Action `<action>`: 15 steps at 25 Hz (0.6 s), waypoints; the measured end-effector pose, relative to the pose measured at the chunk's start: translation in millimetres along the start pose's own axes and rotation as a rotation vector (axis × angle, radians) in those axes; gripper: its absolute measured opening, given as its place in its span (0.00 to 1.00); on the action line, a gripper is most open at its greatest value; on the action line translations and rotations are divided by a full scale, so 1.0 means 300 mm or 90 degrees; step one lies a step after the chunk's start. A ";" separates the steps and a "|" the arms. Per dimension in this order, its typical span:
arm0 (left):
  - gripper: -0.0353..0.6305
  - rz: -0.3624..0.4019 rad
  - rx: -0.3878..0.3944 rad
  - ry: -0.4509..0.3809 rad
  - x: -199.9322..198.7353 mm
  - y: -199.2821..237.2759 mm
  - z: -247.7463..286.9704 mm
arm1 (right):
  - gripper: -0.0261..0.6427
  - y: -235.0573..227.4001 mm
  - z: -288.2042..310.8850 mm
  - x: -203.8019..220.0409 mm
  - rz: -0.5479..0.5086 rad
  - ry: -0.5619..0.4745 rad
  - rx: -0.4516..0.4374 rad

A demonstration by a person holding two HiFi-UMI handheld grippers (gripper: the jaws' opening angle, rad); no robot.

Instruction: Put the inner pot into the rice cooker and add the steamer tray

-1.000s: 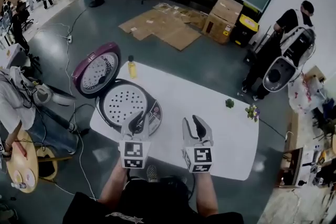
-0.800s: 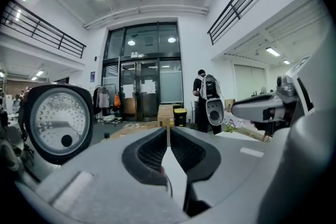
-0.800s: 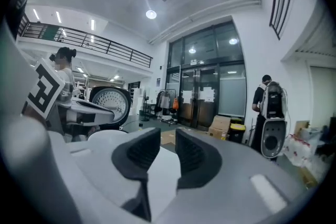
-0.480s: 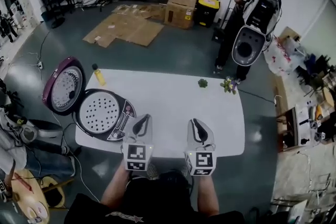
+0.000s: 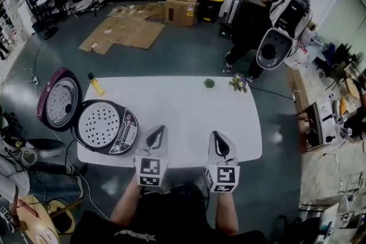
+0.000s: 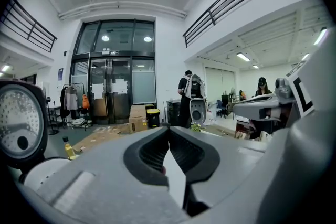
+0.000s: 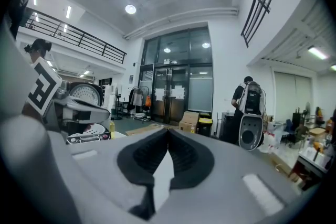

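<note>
Rice cooker (image 5: 114,135) sits on the tabletop's (image 5: 189,108) left end w/ the steamer tray (image 5: 98,124) in it, lid (image 5: 57,103) open to its left. Bottle (image 5: 95,84) behind it at the far left corner. Small plant (image 5: 209,83) & flower bunch (image 5: 238,83) along the far edge. Left gripper (image 5: 155,137) & right gripper (image 5: 220,146) over the near edge.

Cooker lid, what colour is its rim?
The lid has a dark purple rim around a silvery inside; the head view shows it best.
</note>
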State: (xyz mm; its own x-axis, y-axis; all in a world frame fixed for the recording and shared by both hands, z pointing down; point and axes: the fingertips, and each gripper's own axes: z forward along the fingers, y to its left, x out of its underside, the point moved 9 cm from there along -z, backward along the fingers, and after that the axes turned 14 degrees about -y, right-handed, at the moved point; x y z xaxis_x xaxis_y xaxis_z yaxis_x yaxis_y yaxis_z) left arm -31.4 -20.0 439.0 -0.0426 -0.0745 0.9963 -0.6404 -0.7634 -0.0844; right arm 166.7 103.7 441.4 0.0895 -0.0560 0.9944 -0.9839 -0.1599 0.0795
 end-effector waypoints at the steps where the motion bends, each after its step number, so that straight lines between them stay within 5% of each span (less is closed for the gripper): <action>1: 0.07 0.001 0.000 0.000 -0.004 -0.001 0.000 | 0.05 -0.002 0.001 -0.004 -0.001 0.000 -0.002; 15: 0.07 0.004 -0.015 0.004 -0.006 0.006 -0.018 | 0.05 0.005 0.012 -0.008 0.002 -0.002 -0.021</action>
State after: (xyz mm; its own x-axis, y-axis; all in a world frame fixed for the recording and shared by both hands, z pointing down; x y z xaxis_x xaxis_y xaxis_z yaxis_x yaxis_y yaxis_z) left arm -36.5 -17.7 437.1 -0.0510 -0.0757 0.9958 -0.6583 -0.7473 -0.0905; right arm 165.4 100.1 439.0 0.0875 -0.0596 0.9944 -0.9886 -0.1277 0.0794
